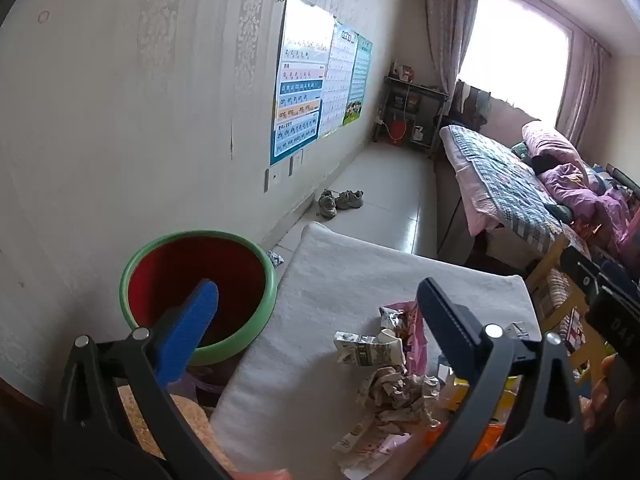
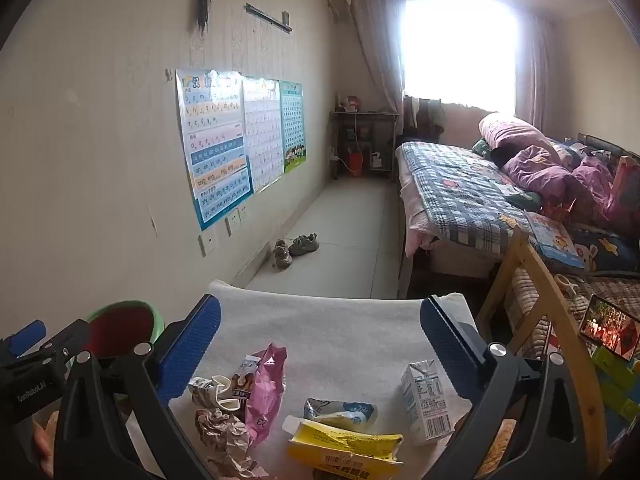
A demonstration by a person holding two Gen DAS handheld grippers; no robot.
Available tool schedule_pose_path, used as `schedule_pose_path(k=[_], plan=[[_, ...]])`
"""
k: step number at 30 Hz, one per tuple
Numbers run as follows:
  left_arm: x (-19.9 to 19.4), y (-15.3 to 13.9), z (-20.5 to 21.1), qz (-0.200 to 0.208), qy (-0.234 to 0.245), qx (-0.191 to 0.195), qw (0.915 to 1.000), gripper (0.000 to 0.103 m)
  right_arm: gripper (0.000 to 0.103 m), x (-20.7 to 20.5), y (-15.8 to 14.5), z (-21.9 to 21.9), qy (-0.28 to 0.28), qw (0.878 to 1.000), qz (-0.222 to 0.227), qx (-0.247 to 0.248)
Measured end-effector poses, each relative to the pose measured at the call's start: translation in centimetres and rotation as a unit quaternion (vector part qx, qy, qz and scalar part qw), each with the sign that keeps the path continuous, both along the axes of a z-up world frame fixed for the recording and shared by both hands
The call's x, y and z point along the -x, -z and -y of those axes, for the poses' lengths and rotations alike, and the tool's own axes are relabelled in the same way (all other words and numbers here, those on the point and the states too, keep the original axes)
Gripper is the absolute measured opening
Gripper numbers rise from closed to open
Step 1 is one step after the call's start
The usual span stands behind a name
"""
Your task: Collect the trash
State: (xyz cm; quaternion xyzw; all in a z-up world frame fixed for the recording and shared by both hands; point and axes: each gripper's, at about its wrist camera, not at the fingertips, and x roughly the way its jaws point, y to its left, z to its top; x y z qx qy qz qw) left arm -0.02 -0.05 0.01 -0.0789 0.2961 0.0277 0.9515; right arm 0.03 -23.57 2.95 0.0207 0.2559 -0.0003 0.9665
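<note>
While both hand-held grippers hover over the white-covered tabletop [image 2: 340, 332], each stands released, jaws spread wide and nothing between the blue pads. From the right wrist view, the right hand-held gripper [image 2: 320, 344] frames the trash: an upright white milk carton [image 2: 426, 400] with a barcode and fine print too small to read at 4 o'clock, a flattened yellow box [image 2: 346, 450] with a barcode at 6 o'clock, a squashed white-and-blue pouch [image 2: 340, 410] just above it, a pink wrapper [image 2: 266, 392] with a mirrored "23" near the middle, and crumpled paper [image 2: 224, 436] at 7 o'clock. The left hand-held gripper [image 2: 28, 344] shows at 9 o'clock, its body marked "GenRobot.AI". Behind it sits the red bin [image 2: 120, 328] with a green rim, just beside the tabletop's left edge. From the left wrist view, the left hand-held gripper [image 1: 316, 312] has its left pad over that bin's mouth. Wall posters [image 2: 236, 140] at 10 o'clock carry pinyin syllables such as "b p m f" and "ang eng".
</note>
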Motion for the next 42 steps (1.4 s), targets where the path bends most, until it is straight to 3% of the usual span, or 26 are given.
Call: schedule_pose_path(k=[10, 14, 42], plan=[[-1.4, -0.9, -1.4, -0.014, -0.004, 0.005, 0.9999, 0.097, 0.096, 0.1, 0.6, 0.1, 0.001, 1.0, 0.002, 0.001], [-0.2, 0.1, 0.3, 0.001, 0.0, -0.014, 0.9999, 0.097, 0.096, -0.1, 0.5, 0.1, 0.001, 1.0, -0.001, -0.001], [-0.2, 0.4, 0.2, -0.005, 0.005, -0.007, 0.9999, 0.097, 0.096, -0.1, 1.0, -0.1, 0.0, 1.0, -0.009, 0.001]])
